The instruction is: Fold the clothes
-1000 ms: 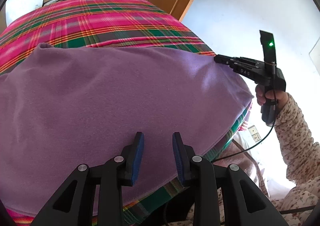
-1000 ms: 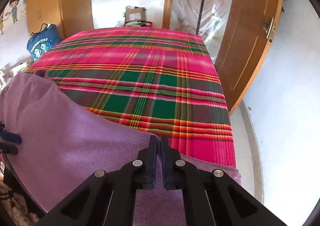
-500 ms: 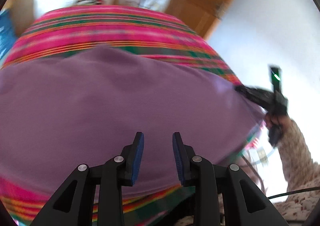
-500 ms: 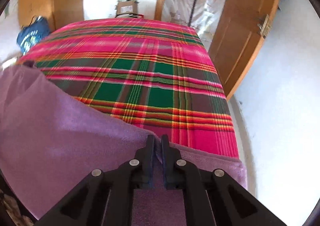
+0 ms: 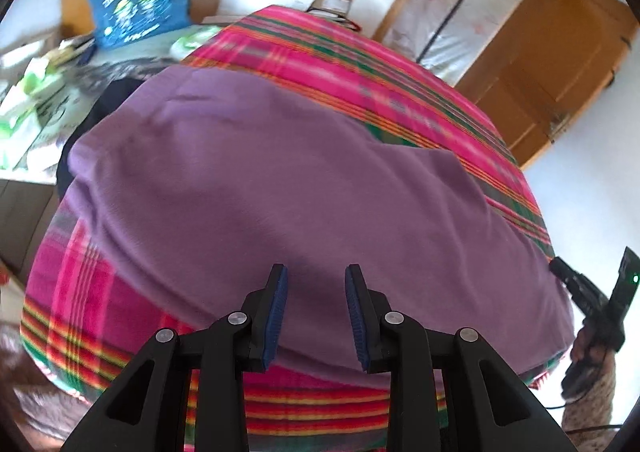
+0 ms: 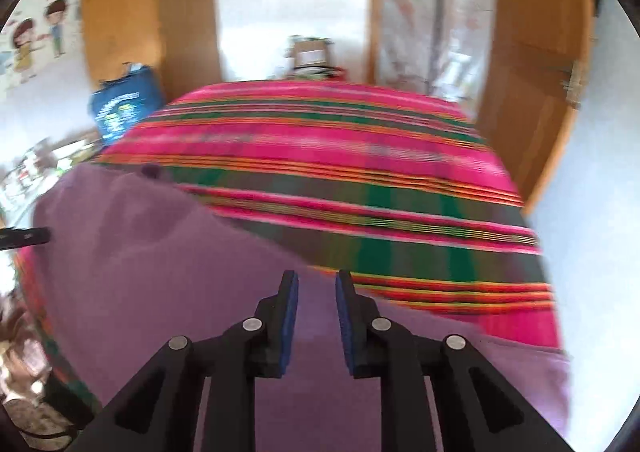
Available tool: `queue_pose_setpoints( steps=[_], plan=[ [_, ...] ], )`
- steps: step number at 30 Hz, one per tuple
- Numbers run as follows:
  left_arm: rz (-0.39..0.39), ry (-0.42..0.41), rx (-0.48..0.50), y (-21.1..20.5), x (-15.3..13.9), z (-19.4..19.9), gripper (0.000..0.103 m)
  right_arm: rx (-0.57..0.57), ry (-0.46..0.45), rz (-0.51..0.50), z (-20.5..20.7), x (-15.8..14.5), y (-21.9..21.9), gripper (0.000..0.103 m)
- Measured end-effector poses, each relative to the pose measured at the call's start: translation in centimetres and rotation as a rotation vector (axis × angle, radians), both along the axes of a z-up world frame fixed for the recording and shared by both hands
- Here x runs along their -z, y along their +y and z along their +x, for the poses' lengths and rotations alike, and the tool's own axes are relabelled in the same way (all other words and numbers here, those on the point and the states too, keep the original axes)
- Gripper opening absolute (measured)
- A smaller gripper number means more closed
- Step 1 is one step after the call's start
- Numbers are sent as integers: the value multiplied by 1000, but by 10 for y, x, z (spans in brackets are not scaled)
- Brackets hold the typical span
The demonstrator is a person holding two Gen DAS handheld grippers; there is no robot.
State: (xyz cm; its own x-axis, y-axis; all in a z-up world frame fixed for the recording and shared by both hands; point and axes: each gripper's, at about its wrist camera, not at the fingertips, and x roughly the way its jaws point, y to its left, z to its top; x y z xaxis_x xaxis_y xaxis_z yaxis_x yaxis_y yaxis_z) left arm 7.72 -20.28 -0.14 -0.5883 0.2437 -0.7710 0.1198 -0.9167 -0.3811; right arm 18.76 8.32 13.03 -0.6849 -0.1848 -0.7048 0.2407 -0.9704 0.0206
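On plaid bedspread (image 5: pixel 384 64), purple garment (image 5: pixel 280 188) lay spread, left gripper (image 5: pixel 316 312) at 6 o'clock, jaws apart, right gripper (image 6: pixel 316 312) likewise parted, empty.

Bright daylight; motion blur, fisheye-warped edges.

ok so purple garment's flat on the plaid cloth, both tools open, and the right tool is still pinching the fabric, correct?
Not quite. The right tool pinches nothing: the right wrist view shows a clear gap between its blue pads above the purple garment. The rest holds: the garment lies on the plaid cloth, and the left tool is open too.
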Motion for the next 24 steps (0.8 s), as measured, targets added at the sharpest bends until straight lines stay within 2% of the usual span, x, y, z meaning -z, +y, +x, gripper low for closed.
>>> queue_pose_setpoints(
  steps=[5,7,12,15,21,23,24],
  plan=[
    [18,5,15,-6,4,14,31,-112,-42,-54,-1,14,-36,25],
    [29,15,16,-6,6,20,30,-129,-53,-69,0,16,-45,31],
    [56,21,13,-11,6,31,30,-248,-59,-78,8,19,-81,34],
    [55,16,14,-12,5,33,30,-321,-63,-82,13,20,-102,38],
    [41,-11,3,-16,1,33,31,-460,-88,-96,22,27,-143,39],
    [34,9,10,-14,-7,31,31,-491,-128,-93,24,35,-154,39],
    [30,23,15,-13,-12,30,31,-495,-120,-75,26,37,-158,40]
  ],
)
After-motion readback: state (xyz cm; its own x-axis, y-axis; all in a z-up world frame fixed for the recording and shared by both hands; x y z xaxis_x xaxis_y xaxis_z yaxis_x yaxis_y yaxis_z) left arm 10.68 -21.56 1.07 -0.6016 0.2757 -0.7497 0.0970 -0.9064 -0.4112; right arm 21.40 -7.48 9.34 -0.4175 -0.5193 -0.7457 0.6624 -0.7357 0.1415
